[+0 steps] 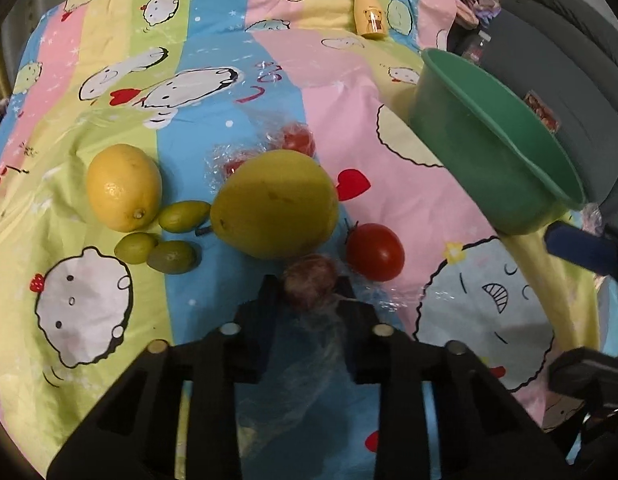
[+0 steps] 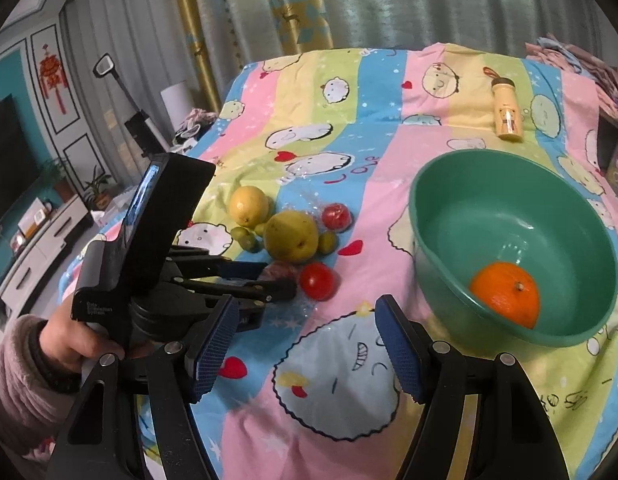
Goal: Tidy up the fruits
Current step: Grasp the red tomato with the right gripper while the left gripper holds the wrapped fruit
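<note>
My left gripper (image 1: 309, 286) is shut on a small reddish-brown fruit wrapped in plastic film (image 1: 309, 280), just in front of a big yellow-green pear (image 1: 275, 204). A lemon (image 1: 124, 186), three small green fruits (image 1: 173, 256) and a red tomato (image 1: 374, 251) lie around it; another wrapped tomato (image 1: 296, 140) lies behind. The green bowl (image 2: 441, 216) holds an orange (image 2: 505, 294). My right gripper (image 2: 305, 356) is open and empty, above the cloth left of the bowl. The left gripper (image 2: 281, 286) shows there beside the tomato (image 2: 317, 280).
The table wears a striped cartoon cloth (image 1: 229, 80). A small yellow bottle (image 1: 369, 10) lies at the far side. A grey chair (image 1: 569, 92) stands behind the bowl. Curtains (image 2: 349, 4) hang behind the table.
</note>
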The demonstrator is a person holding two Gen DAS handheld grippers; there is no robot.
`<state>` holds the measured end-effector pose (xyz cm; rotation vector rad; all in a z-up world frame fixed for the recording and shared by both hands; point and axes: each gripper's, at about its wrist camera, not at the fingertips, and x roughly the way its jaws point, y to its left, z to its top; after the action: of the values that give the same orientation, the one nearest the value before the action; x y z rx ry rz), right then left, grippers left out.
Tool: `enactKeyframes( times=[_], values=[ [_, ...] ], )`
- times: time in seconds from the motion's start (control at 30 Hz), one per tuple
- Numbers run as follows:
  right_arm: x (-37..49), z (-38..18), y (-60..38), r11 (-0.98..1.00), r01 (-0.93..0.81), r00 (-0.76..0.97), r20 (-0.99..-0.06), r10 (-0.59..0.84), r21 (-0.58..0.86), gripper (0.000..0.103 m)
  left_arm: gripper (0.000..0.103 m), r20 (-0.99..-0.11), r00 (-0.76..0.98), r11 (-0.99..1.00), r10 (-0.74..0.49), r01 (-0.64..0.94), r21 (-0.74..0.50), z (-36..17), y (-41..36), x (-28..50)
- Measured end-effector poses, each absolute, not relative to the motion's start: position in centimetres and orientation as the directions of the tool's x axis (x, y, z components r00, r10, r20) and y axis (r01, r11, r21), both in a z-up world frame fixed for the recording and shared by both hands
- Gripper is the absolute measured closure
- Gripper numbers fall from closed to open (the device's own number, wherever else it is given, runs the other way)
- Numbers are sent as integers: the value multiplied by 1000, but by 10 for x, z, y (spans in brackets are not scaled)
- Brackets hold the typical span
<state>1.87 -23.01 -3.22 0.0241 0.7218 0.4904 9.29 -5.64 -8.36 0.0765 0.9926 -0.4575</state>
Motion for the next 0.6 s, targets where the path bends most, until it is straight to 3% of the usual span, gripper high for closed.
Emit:
enactKeyframes(
  times=[0.4,0.6],
  values=[
    [40,-44,-201,878,-454,591,-687,423,150,31,76,-755,530,914,-385,331,-233,-60,-7,72],
    [66,-57,-189,880,-460,558,-733,388,116,39,76,-736,545,911,-401,320,-260,-53,11,64]
  ],
)
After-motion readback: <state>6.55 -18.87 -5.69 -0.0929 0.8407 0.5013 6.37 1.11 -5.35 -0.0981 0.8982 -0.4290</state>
